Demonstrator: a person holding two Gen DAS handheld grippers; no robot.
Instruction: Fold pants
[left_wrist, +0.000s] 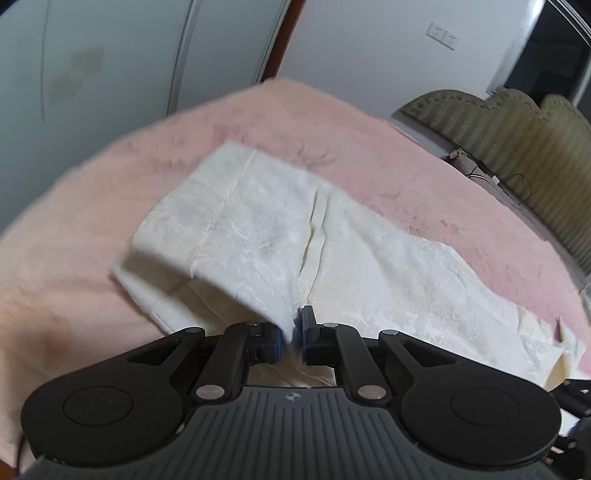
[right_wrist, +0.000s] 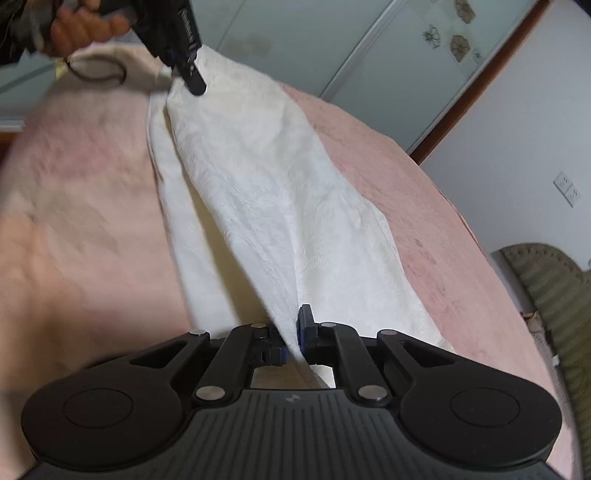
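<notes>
The white pants (right_wrist: 280, 206) lie on the pink bed cover (right_wrist: 406, 206), their long axis stretched between the 2 grippers. The right gripper (right_wrist: 291, 343) is clenched on the near end; the left gripper (right_wrist: 190, 75), far left, pinches the other. Only the left wrist view shows a folded-over layer (left_wrist: 229, 229).

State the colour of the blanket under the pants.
Pink blanket, seen best in the right wrist view.
</notes>
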